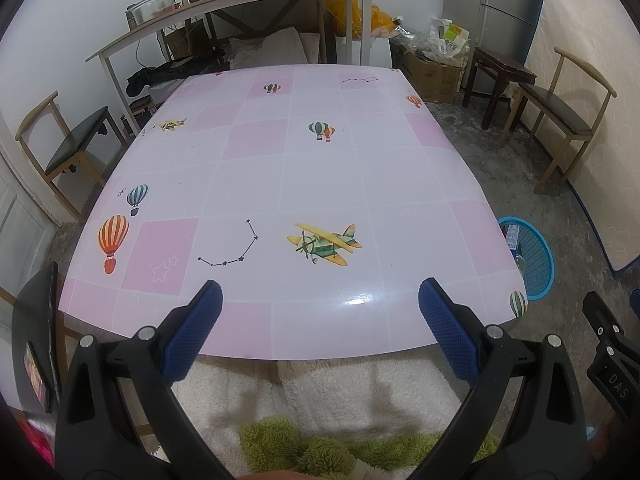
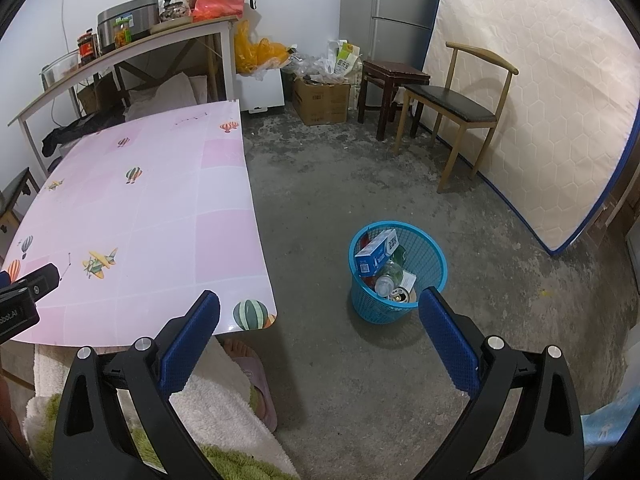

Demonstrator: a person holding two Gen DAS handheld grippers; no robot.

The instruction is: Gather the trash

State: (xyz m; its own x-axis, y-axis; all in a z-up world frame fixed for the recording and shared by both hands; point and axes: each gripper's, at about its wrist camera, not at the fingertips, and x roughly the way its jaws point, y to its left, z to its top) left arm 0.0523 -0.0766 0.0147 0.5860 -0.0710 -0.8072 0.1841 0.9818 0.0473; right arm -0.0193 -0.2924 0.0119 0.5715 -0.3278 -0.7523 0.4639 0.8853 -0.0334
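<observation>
Right wrist: both hand-held grippers spread, empty. Basket trash looks light; I'd grip the stiff carton mid-body.

Each handheld gripper, the left gripper and the right gripper, is built from black plastic arms fastened with silver screws and tipped with blue, textured fingers. White lettering is printed on the black bodies. A fluffy cream-and-green robe and a pink slipper are worn.
</observation>
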